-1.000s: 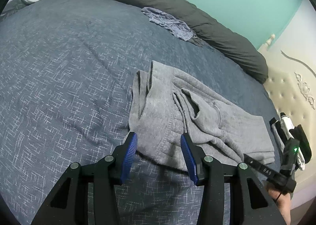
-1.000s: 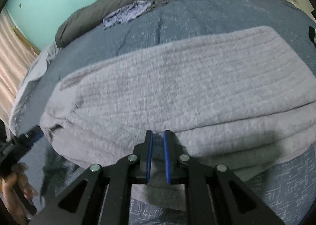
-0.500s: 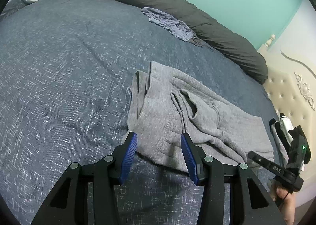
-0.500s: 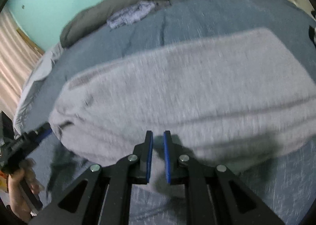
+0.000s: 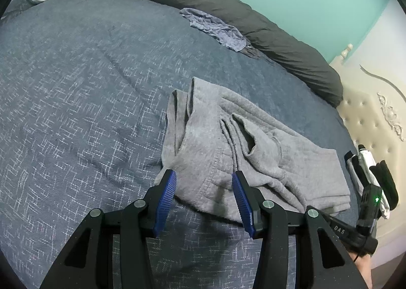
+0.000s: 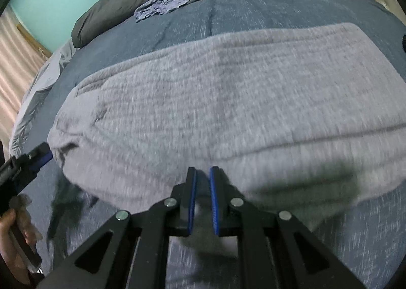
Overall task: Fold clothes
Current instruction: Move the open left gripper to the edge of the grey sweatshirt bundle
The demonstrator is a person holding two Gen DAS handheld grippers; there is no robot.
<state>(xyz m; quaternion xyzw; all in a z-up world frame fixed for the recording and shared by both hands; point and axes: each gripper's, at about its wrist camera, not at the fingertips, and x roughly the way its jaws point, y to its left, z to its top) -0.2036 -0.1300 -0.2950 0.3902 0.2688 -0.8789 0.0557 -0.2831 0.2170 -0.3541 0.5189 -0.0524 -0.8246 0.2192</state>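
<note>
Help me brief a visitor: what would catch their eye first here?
The grey sweatpants, partly folded in the middle of the blue bedspread. The right gripper is nearly shut on their near edge, while the left gripper hovers open over the waistband end. Behind, a crumpled blue garment lies against the dark bolster.

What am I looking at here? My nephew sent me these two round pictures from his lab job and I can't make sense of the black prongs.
No robot: a person holds a two-finger gripper in each hand, each with a fisheye camera looking along its fingers. One picture is from the left gripper, whose jaws stand open over the near edge of the grey sweatpants, pressing nothing. The other is from the right gripper, jaws nearly together with grey cloth between them, seemingly pinching the sweatpants' edge. Everything lies on a bed with a blue cover; a crumpled bluish garment sits beside a dark rolled duvet.
</note>
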